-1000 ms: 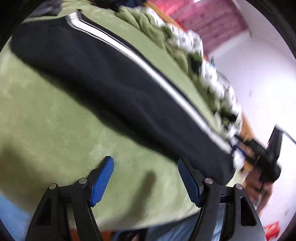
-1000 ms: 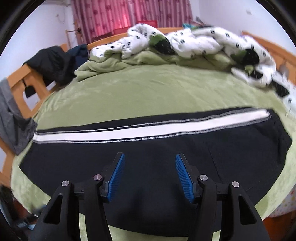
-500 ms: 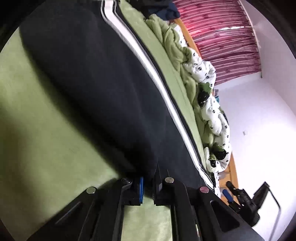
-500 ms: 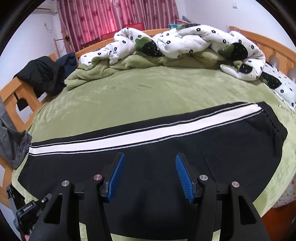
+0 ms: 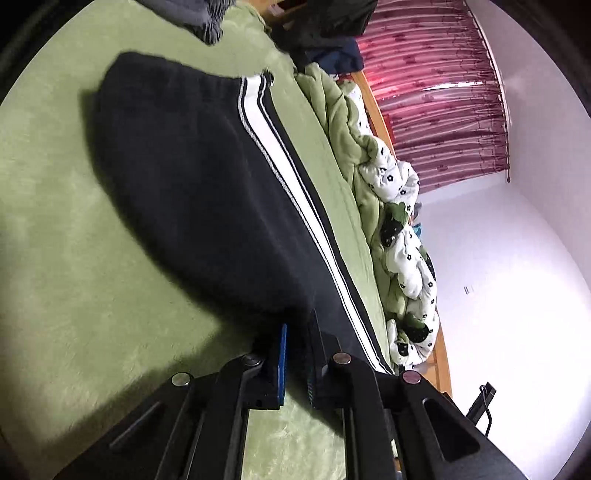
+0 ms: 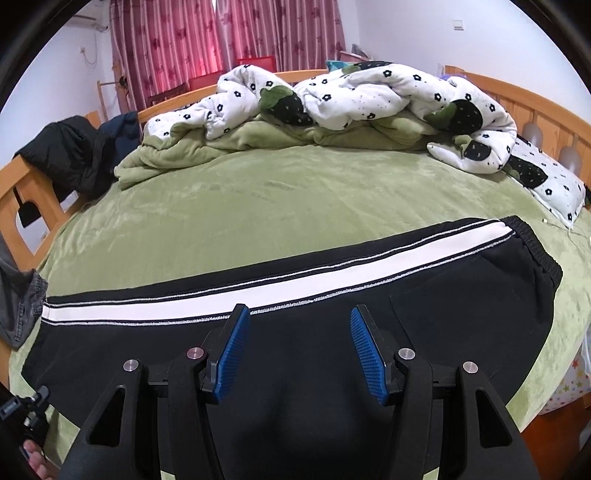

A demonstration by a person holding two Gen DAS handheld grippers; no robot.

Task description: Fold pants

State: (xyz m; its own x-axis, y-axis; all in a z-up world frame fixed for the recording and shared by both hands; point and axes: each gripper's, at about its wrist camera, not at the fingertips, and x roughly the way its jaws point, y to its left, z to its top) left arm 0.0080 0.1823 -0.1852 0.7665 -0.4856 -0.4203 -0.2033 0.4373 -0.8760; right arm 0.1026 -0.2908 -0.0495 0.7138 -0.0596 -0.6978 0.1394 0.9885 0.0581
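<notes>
We've got the black sweatpants with the white side stripe laid out flat and sideways across the near part of the green fleece bedspread, elastic waistband off to the right in the right wrist view and the leg running out to the left edge of the bed. Our left gripper has its blue-padded fingers pressed nearly together, pinching the near edge of the pants fabric down low by the bedspread. Our right gripper hangs over the middle of the pants with its blue ribbed pads spread wide, nothing between them; we can't tell if it touches the cloth. Behind the pants there's a rumpled white quilt with black flowers bunched against the wooden bed frame, a black jacket draped on the left rail, and red patterned curtains at the back wall.
</notes>
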